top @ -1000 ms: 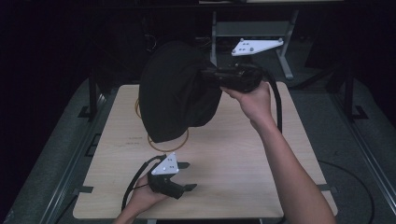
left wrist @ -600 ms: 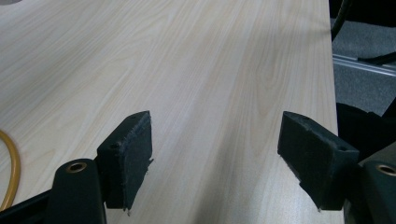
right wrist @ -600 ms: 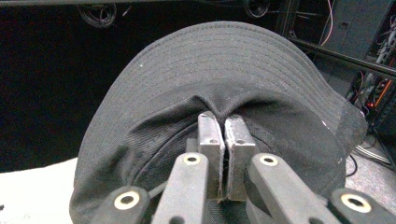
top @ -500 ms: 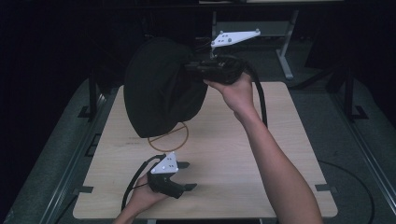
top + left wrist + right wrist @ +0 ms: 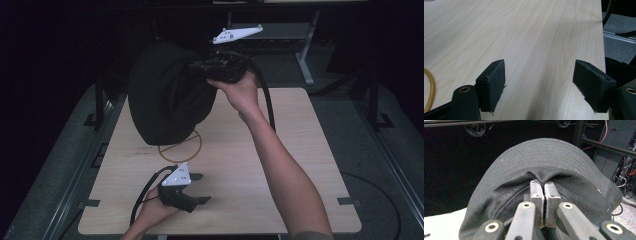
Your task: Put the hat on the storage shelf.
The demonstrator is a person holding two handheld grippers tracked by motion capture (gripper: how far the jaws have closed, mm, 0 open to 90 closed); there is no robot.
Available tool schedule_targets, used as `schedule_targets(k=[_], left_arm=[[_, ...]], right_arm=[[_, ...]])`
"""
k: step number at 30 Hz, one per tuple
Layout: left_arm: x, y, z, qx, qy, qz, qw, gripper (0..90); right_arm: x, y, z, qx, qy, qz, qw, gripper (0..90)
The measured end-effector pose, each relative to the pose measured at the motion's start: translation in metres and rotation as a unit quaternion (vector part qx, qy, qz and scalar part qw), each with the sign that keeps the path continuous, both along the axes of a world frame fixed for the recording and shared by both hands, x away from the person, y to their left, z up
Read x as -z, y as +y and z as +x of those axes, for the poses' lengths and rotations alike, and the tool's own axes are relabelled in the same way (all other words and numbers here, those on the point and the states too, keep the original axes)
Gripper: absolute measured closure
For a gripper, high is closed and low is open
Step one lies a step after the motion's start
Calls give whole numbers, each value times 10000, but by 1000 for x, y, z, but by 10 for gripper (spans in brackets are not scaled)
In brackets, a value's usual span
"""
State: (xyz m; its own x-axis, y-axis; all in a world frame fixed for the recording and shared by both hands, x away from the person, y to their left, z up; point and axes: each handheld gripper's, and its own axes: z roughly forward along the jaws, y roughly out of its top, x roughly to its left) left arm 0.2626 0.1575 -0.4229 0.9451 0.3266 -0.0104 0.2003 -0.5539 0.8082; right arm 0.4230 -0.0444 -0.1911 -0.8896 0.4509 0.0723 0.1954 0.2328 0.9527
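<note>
STATUS: we hold the black hat [image 5: 167, 97] lifted clear of the table [image 5: 300, 150], above the orange ring [image 5: 192, 150] | RIGHT: right gripper [image 5: 545, 195] pinched tight on hat fabric | LEFT: left gripper [image 5: 539, 85] spread wide, empty, resting low on table | REMAINING: we judge placement not yet done.

- hat [image 5: 544, 165]: black matt cloth, stitched brim
- table [image 5: 529, 37]: pale wood grain, smooth
- left gripper [image 5: 540, 86] pads: rough black foam, frayed

Left tool [image 5: 192, 189] rests low, jaws wide apart; right tool [image 5: 543, 188], raised, apparently clamped together.
</note>
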Motion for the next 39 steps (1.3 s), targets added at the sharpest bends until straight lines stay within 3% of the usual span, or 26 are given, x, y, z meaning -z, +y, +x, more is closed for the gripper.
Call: schedule_targets(k=[15,21,26,28,31,33,39], left_arm=[[0,-2,-1,80,-40,30,10000,254],[0,-5,-3,122,-58,41,9999,254],[-1,-4,-3,131,-82,-9,9999,253],[-1,-4,-4,146,-143,71,9998,253],[-2,-4,-5,145,-131,16,9998,254],[-2,-4,-7,153,-130,-8,9998,253],[-3,-6,-9,176,-125,-22,9998,253]], right_arm=[[1,36,25,-20,134,-45,9999,872],[7,56,40,75,294,-59,9995,870],[12,80,51,104,379,-307,9988,858],[14,91,54,85,345,-439,9984,845],[17,100,56,-36,432,-199,9989,770],[19,105,55,-55,415,-288,9987,716],[24,91,47,-122,487,-237,9985,628]])
